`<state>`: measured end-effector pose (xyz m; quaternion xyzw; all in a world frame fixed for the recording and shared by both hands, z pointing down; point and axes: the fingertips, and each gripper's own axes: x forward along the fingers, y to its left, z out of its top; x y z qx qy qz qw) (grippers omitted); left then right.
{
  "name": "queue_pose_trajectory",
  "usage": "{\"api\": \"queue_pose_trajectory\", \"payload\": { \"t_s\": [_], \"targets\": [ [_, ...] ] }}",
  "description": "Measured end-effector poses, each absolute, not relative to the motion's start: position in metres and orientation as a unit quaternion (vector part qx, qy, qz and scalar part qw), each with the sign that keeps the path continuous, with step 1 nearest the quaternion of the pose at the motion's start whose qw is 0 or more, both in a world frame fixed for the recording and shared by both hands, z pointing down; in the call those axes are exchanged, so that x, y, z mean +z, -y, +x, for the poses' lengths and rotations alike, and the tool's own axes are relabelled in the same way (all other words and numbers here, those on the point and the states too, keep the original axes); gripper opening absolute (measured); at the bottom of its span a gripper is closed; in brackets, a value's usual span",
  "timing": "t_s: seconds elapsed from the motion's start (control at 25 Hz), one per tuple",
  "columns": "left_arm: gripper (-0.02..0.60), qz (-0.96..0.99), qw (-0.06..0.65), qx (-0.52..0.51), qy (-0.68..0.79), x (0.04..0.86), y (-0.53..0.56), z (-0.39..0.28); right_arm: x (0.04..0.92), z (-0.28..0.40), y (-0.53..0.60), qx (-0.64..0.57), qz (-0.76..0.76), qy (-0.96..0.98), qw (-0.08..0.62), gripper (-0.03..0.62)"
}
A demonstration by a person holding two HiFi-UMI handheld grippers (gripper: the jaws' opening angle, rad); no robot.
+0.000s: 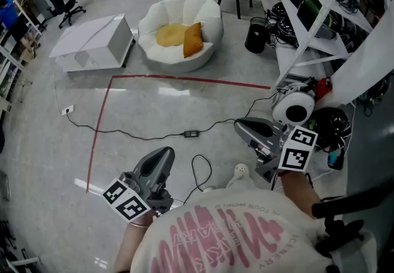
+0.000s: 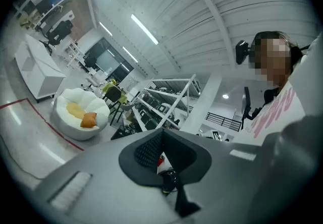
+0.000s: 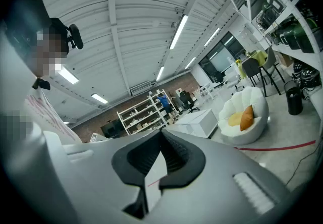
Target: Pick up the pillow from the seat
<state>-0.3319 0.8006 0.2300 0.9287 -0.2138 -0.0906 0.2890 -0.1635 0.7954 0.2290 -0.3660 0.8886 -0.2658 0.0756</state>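
Observation:
An orange pillow (image 1: 193, 39) leans upright inside a white shell-shaped seat (image 1: 209, 19) that has a yellow cushion (image 1: 170, 34), far across the floor. The same orange pillow (image 2: 89, 119) shows small at the left of the left gripper view and at the right of the right gripper view, pillow (image 3: 247, 117). My left gripper (image 1: 161, 156) is held low near my body, jaws shut with nothing between them. My right gripper (image 1: 242, 125) is held at my right, also shut and empty. Both are far from the seat.
A white box-like table (image 1: 92, 41) stands left of the seat. Red tape (image 1: 184, 79) marks a line on the floor, and a black cable (image 1: 154, 136) with a power brick crosses it. Shelving (image 1: 320, 1) with gear, a black bin (image 1: 255, 35) and chairs line the right.

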Motion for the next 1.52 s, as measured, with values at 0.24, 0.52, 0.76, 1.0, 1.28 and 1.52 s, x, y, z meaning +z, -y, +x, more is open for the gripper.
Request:
{"api": "queue_pose_trajectory", "payload": {
  "t_s": [0.24, 0.52, 0.76, 1.0, 1.28, 1.52],
  "targets": [
    [0.011, 0.931, 0.282, -0.09, 0.215, 0.228, -0.795, -0.333, 0.23, -0.167, -0.793, -0.264, -0.362, -0.891, 0.072, 0.006],
    [0.011, 0.931, 0.282, -0.092, 0.213, 0.226, -0.774, -0.318, 0.225, -0.141, -0.77, -0.297, -0.367, -0.872, 0.129, 0.006],
    [0.011, 0.928, 0.269, -0.125, 0.227, 0.214, -0.735, -0.3, 0.224, -0.114, -0.727, -0.3, -0.361, -0.872, 0.141, 0.006],
    [0.011, 0.928, 0.258, -0.122, 0.239, 0.202, -0.685, -0.269, 0.21, -0.083, -0.668, -0.294, -0.343, -0.881, 0.14, 0.006],
    [0.011, 0.925, 0.25, -0.114, 0.262, 0.202, -0.634, -0.233, 0.204, -0.047, -0.601, -0.278, -0.326, -0.896, 0.118, 0.006],
    [0.011, 0.922, 0.241, -0.122, 0.277, 0.199, -0.592, -0.202, 0.204, -0.017, -0.557, -0.275, -0.31, -0.904, 0.104, 0.006]
  ]
}}
